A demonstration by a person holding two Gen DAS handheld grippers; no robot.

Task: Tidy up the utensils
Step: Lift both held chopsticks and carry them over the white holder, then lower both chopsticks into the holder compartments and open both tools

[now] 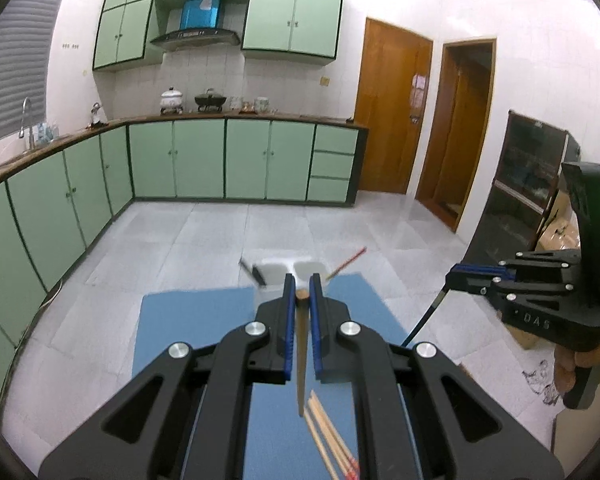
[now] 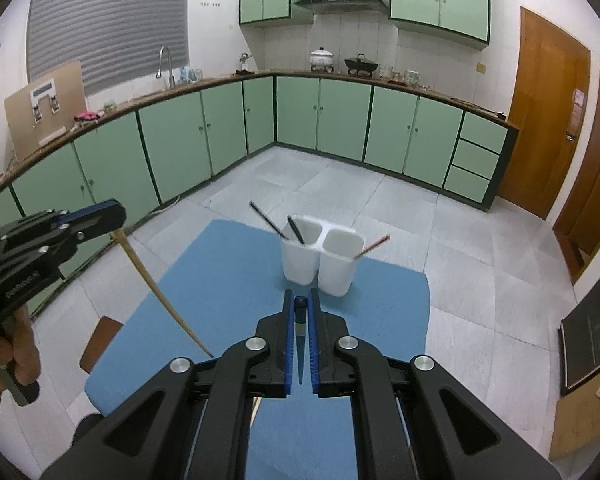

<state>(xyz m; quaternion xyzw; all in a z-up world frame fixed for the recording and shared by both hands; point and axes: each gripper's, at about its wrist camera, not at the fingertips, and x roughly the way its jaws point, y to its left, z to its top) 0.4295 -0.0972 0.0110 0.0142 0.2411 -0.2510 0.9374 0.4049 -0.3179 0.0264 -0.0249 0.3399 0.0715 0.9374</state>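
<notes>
At the bottom centre of each wrist view, a black hand-held gripper with blue ribbed finger pads is clamped on a chopstick. The left hand-held gripper (image 1: 303, 286) pinches a tapered, pale wooden chopstick (image 1: 301, 360) by its thick end. Below it, loose wooden chopsticks with red ends (image 1: 332, 436) lie on the smooth blue tabletop (image 1: 188, 328). The right hand-held gripper (image 2: 301, 300) pinches a slim black chopstick (image 2: 300, 344) by its blunt end.

Further off, mid-frame in the right view, stands a white plastic twin-compartment holder (image 2: 320, 262) with rounded corners. Its left cup holds two black chopsticks (image 2: 284, 226); its right cup holds one red-tipped wooden chopstick (image 2: 374, 246), leaning right. Beyond lie grey floor tiles and green cabinets.
</notes>
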